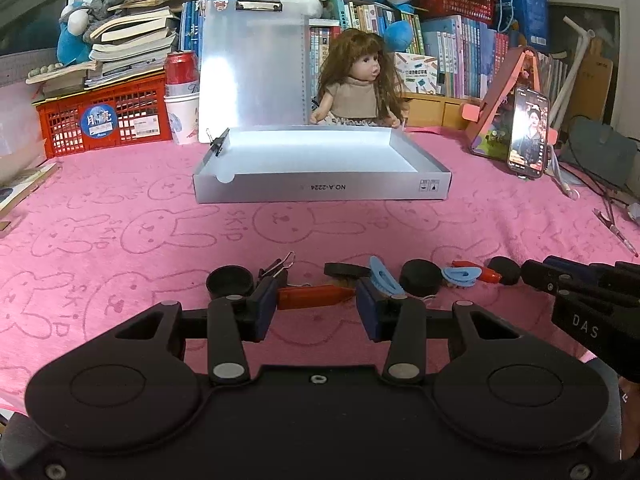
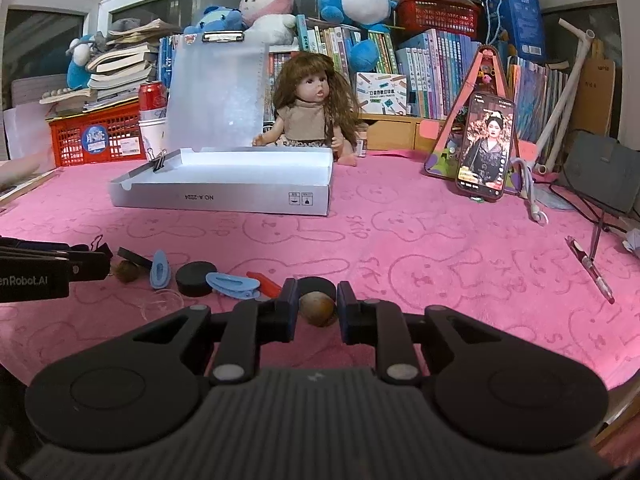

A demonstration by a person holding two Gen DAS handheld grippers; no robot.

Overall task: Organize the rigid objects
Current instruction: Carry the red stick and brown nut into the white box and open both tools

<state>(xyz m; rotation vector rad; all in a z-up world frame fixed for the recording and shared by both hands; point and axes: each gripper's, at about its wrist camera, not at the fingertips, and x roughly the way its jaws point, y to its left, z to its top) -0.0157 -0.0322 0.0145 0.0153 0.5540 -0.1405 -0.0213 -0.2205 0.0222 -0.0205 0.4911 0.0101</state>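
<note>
A row of small objects lies on the pink towel: black pucks [image 1: 229, 280] [image 2: 196, 278], blue clips [image 1: 385, 276] [image 2: 233, 283], an orange-red tool [image 1: 314, 295] [image 2: 264, 283], a binder clip [image 1: 276, 266] and a brown walnut [image 2: 318, 309]. An open silver box [image 1: 320, 192] [image 2: 224, 196] stands behind them. My left gripper [image 1: 318, 304] is open, its fingers either side of the orange-red tool. My right gripper [image 2: 317, 308] is open with the walnut between its fingers, not squeezed.
A doll [image 1: 360, 80] sits behind the box. A phone on a stand [image 2: 486, 148], a pen [image 2: 592, 272], cables, a red crate [image 1: 104, 120], a can and shelves of books ring the towel. A second walnut [image 2: 127, 271] lies at left.
</note>
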